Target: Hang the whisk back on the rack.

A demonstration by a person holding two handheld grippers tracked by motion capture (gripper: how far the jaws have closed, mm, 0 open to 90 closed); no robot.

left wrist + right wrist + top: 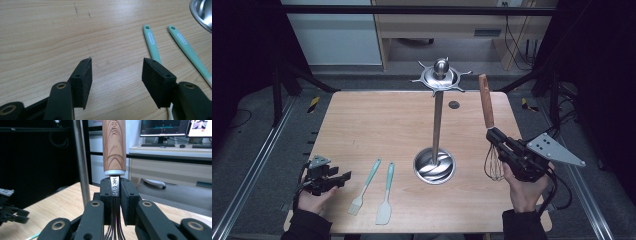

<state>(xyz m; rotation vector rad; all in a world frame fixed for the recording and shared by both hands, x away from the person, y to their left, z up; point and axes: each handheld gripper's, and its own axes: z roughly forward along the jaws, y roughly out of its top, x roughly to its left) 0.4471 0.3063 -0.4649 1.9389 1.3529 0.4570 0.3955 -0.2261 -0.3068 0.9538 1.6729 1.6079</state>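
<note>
**Whisk held upright at the table's right side**

We see the whisk (488,120) clamped in the right gripper (495,136), its wooden handle pointing up and its wire loops hanging below the jaws, over the right part of the table (377,120). In the right gripper view the jaws press from both sides on the steel neck just under the handle. To its left stands the hanging rack (436,120), a pole rising from a round steel base to a hooked top. Farther left, two teal-handled tools lie side by side on the wood: a pastry brush (364,188) and a spatula (385,201). The left gripper (116,71) rests near the table's front left corner, jaws spread wide over bare wood and holding nothing.
</note>
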